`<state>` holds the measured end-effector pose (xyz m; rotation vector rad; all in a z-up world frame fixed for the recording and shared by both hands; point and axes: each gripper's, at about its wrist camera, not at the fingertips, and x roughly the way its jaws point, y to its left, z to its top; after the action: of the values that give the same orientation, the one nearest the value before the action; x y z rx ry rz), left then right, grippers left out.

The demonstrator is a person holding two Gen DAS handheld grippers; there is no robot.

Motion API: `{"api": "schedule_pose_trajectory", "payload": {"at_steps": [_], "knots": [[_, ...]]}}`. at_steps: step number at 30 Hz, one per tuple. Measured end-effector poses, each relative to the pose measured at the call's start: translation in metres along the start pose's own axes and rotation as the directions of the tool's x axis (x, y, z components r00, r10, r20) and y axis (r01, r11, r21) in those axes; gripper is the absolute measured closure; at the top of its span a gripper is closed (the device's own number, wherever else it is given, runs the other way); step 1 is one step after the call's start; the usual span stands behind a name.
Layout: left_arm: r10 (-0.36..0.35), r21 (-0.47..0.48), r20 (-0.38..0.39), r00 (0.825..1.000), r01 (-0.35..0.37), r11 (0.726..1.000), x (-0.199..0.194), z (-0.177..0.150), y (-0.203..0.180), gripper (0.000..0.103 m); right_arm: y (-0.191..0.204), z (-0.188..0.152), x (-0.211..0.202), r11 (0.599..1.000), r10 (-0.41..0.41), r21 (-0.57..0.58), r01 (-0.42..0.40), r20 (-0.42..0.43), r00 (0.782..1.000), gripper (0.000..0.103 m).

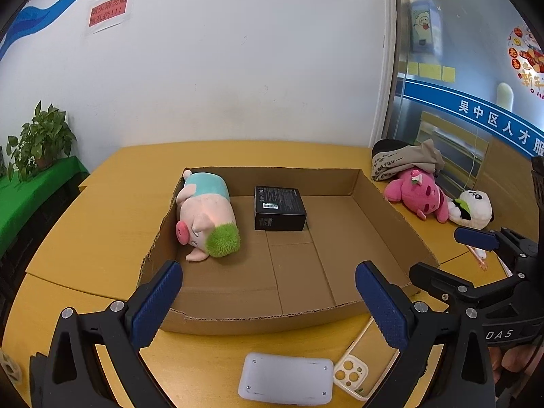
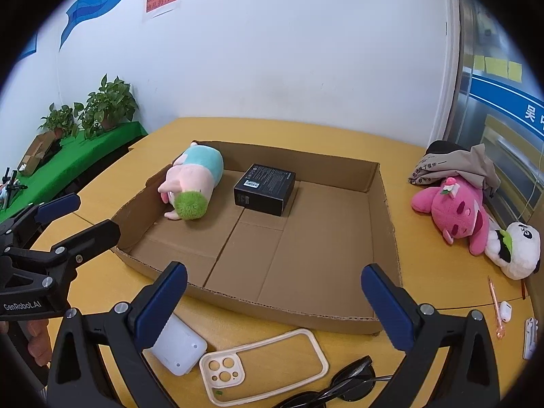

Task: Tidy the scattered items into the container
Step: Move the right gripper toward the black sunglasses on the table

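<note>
Both my grippers are spread wide and hold nothing: left gripper (image 1: 268, 301), right gripper (image 2: 275, 301), poised at the near edge of the cardboard tray (image 2: 384, 204). The pig plush (image 2: 192, 183) and black box (image 2: 265, 188) lie inside. Outstanding on the table before the tray: white block (image 2: 178, 348), phone case (image 2: 261, 362), sunglasses (image 2: 343, 384). The case looks light, flexible and thin; I judge its rim the best hold.

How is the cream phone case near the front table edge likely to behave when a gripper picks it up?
The cream phone case is an open frame with thin rails, so it probably flexes and twists if pinched by one rail. It looks light and lies flat on the table, so it may slide when nudged. Gripping at the solid camera corner seems steadier.
</note>
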<state>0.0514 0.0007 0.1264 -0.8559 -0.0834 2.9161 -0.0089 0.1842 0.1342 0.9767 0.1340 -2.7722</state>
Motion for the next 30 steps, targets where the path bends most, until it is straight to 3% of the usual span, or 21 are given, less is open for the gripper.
{"api": "schedule_pose_trajectory", "payload": {"at_steps": [30], "knots": [[-0.009, -0.017, -0.055, 0.998, 0.009, 1.0, 0.007, -0.018, 0.001, 0.0, -0.01, -0.017, 0.001, 0.999, 0.01, 0.038, -0.008, -0.033, 0.999, 0.001]]}}
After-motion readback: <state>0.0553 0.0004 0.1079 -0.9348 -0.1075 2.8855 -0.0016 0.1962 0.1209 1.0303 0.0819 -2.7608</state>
